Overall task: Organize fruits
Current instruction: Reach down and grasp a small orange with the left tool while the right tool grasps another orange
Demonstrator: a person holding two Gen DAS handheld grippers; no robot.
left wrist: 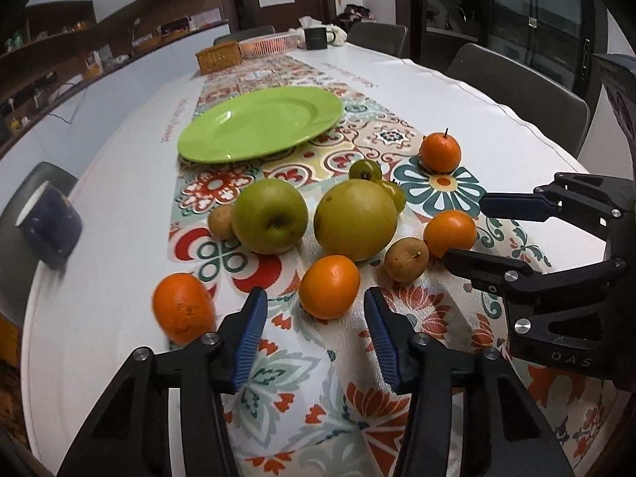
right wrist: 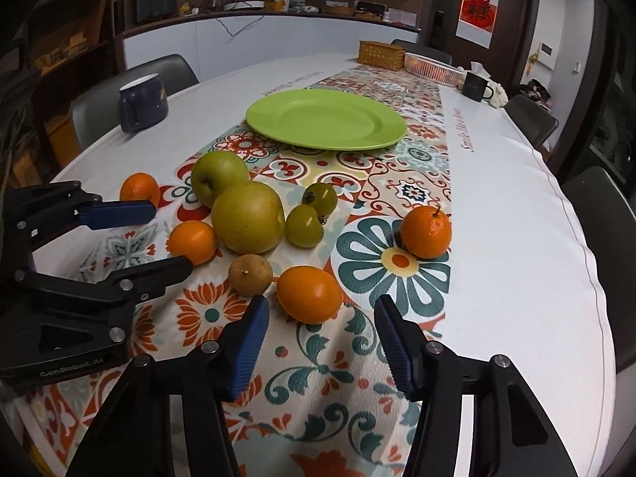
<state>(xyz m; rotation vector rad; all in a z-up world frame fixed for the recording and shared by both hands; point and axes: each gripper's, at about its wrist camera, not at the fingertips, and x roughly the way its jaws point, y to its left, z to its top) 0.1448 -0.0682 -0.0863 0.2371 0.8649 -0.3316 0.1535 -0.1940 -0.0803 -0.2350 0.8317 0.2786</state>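
Sideways, oval orange [right wrist: 309,294], long axis left-right

Both claw cameras face the green plate [left wrist: 260,125] closely.

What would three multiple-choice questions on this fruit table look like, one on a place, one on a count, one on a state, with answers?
1. Where is the green plate?
A. Beyond the fruit cluster
B. Under the apple
C. Beside the navy mug, touching it

2. How many oranges lie on the table runner?
A. Two
B. Four
C. Six

3. What state is the right claw in?
A. Shut on an orange
B. Open, holding nothing
C. Shut on the plate

Answers:
1 A, the plate sits farther along the runner than every fruit.
2 B, four oranges show in both views.
3 B, its fingers stand apart with the nearest orange just ahead.
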